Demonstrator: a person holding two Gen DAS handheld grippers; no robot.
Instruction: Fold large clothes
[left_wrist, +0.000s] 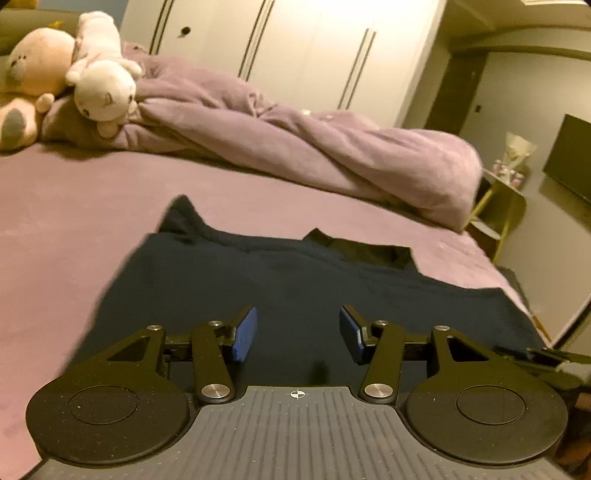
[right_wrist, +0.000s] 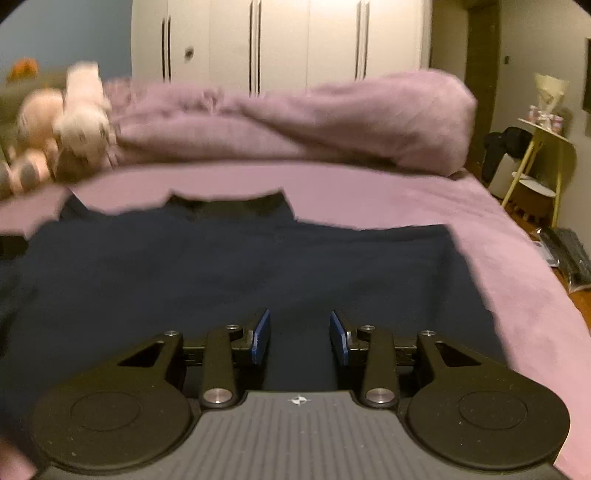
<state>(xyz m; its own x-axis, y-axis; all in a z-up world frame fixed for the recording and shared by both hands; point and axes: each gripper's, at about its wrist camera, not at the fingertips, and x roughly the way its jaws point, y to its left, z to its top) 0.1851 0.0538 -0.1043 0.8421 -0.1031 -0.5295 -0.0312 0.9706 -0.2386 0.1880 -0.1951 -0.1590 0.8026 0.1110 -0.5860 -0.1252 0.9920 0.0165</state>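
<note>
A dark navy garment lies spread flat on the purple bed sheet, its black collar toward the far side. My left gripper hovers over its near part, jaws apart, blue pads bare, nothing between them. In the right wrist view the same navy garment fills the middle, collar at the far edge. My right gripper hangs above the cloth with its jaws apart and nothing held. The other gripper's tip shows at the right edge of the left wrist view.
A bunched purple duvet lies across the far side of the bed, with plush toys at its left end. White wardrobe doors stand behind. A small yellow-legged side table stands off the bed's right edge.
</note>
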